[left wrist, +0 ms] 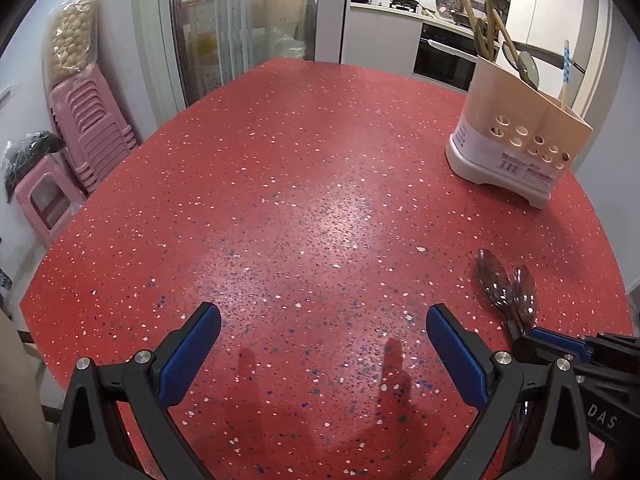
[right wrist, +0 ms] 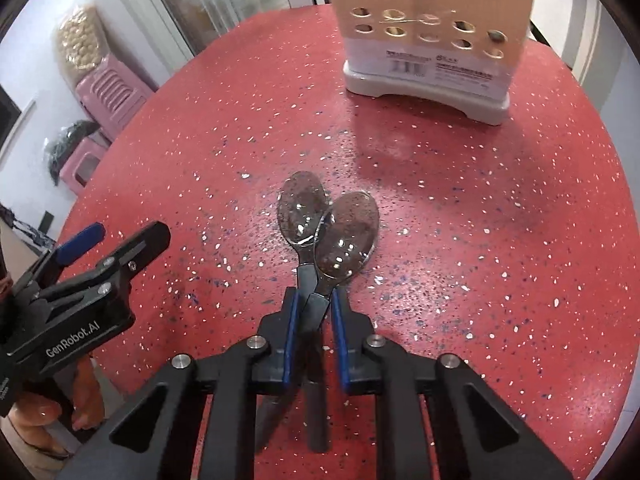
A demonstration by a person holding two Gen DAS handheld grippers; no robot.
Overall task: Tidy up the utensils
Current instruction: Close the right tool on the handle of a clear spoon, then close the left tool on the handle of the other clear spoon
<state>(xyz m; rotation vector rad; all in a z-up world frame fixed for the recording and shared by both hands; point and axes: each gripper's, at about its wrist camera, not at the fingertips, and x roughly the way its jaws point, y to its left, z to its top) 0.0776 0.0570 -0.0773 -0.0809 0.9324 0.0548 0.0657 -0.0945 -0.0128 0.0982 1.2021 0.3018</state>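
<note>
Two metal spoons with dark handles (right wrist: 328, 232) lie side by side, bowls forward, on the red speckled table (right wrist: 480, 240). My right gripper (right wrist: 314, 300) is shut on both handles. The spoons also show in the left wrist view (left wrist: 508, 288), with the right gripper (left wrist: 536, 340) behind them. My left gripper (left wrist: 320, 328) is open and empty over the table, left of the spoons; it shows in the right wrist view (right wrist: 120, 240). The beige utensil holder (left wrist: 520, 140) stands at the far right with chopsticks and ladles in it, and straight ahead in the right wrist view (right wrist: 432, 40).
Stacked pink stools (left wrist: 88, 128) and bagged goods stand by the wall beyond the table's left edge. A glass-door cabinet (left wrist: 240, 20) stands past the far edge. A kitchen counter with pans (left wrist: 400, 0) is at the back right.
</note>
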